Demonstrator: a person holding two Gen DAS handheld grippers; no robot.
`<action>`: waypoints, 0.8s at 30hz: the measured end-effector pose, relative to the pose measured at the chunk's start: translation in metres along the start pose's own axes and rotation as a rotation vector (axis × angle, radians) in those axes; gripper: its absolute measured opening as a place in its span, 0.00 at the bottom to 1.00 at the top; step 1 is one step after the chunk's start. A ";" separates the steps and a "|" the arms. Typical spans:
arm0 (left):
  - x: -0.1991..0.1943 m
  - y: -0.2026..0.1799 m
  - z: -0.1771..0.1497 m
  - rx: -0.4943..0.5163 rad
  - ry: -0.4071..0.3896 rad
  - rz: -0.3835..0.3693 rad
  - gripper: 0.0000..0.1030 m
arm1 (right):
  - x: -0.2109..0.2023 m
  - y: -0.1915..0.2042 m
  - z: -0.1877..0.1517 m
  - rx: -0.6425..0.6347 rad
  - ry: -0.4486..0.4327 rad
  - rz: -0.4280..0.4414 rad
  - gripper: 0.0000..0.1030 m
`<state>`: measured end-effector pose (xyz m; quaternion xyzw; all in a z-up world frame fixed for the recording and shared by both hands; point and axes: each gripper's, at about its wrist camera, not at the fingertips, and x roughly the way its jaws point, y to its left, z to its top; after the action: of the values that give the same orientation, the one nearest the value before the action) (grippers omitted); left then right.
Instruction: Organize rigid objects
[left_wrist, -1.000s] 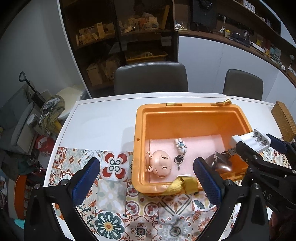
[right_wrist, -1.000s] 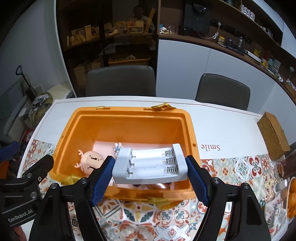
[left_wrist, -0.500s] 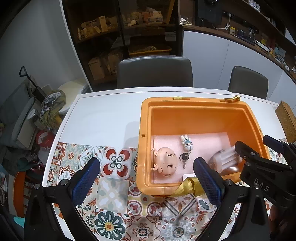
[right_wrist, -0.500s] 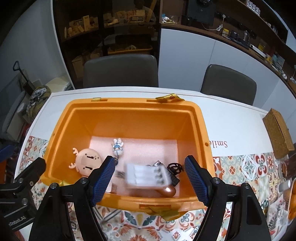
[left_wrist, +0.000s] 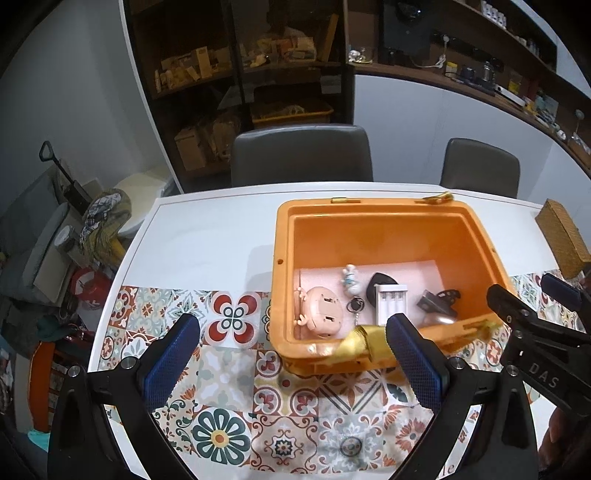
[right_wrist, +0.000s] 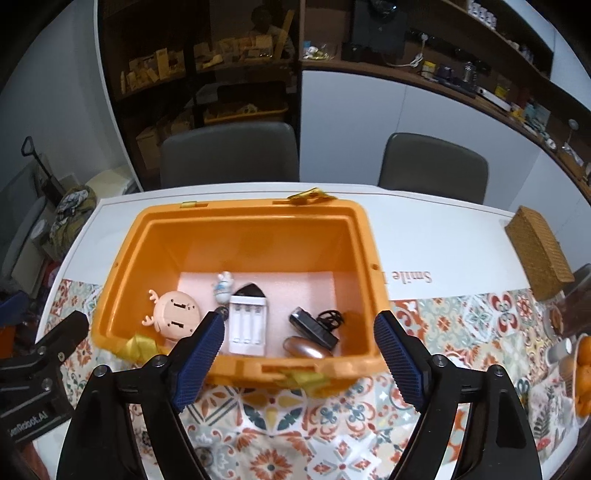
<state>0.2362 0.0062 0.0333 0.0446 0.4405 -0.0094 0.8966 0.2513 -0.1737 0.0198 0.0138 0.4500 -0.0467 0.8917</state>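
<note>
The white battery holder lies flat on the pink liner inside the orange bin, its long axis running from the near wall toward the far one, slots facing up. Beside it sit a pink round toy, a small figurine keychain, a black clip-like gadget and a bronze oval piece. The right gripper hangs just above the bin's near rim, the holder ahead and slightly left; its jaws are opening with nothing between them. The left gripper stands wide and empty over the tiled mat on the bench, left of the bin, so the right hand is nearer.
</note>
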 end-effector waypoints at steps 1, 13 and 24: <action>-0.006 -0.002 -0.002 0.006 -0.008 -0.004 1.00 | -0.006 -0.003 -0.003 0.006 -0.003 0.002 0.82; -0.049 -0.011 -0.040 0.015 -0.051 -0.040 1.00 | -0.063 -0.024 -0.046 0.013 -0.038 0.016 0.93; -0.068 -0.013 -0.076 0.014 -0.038 -0.073 1.00 | -0.091 -0.036 -0.084 0.025 -0.040 0.031 0.93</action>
<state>0.1340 -0.0017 0.0406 0.0344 0.4245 -0.0459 0.9036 0.1265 -0.1972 0.0440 0.0307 0.4313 -0.0386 0.9008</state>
